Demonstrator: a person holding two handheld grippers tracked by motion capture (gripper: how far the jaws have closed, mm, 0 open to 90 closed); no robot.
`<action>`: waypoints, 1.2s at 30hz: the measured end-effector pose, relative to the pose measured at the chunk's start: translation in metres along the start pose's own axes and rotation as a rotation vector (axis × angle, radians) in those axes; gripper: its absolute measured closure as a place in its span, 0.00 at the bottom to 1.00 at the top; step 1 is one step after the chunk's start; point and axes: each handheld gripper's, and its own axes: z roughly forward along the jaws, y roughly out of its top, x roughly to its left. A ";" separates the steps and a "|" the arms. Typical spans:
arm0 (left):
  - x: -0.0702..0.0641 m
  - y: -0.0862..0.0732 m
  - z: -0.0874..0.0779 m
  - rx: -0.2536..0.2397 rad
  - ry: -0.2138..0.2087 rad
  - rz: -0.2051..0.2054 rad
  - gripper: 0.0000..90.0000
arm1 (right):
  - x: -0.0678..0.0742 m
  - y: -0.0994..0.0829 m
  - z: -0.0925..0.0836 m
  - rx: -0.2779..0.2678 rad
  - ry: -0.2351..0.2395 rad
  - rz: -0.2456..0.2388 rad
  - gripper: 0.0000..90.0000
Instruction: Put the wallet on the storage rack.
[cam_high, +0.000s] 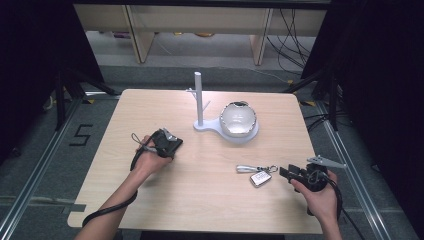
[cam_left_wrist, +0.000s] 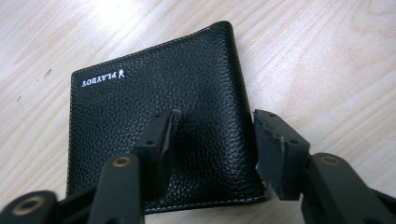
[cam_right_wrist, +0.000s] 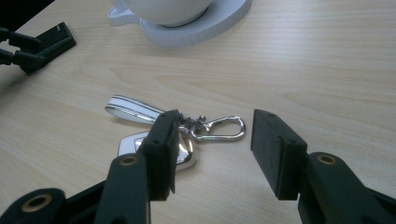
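The table (cam_high: 200, 200) was pale wood with rounded corners, standing on grey floor (cam_high: 30, 160) marked with a black "5" (cam_high: 81, 135); dark curtains (cam_high: 380, 75) flanked it and shelving legs (cam_high: 140, 40) stood behind. On its left part lay a black wallet (cam_left_wrist: 159, 121), the left gripper (cam_left_wrist: 215, 140) over it, jaws apart with one over the leather and one at its edge, not visibly pressing. The right gripper (cam_right_wrist: 212, 149) was released beside keys (cam_right_wrist: 187, 135). A white stand (cam_high: 200, 100) and bowl (cam_high: 238, 119) sat farther back.
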 end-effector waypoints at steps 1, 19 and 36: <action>-0.001 0.000 0.000 -0.001 0.001 0.003 0.60 | 0.001 0.000 -0.001 0.005 0.006 0.014 0.59; 0.001 0.001 -0.026 -0.062 -0.021 0.039 0.91 | 0.009 0.013 -0.006 0.004 0.014 -0.072 0.59; -0.029 0.028 -0.097 -0.191 -0.196 0.170 0.91 | 0.108 0.077 0.033 0.200 0.163 -0.696 0.52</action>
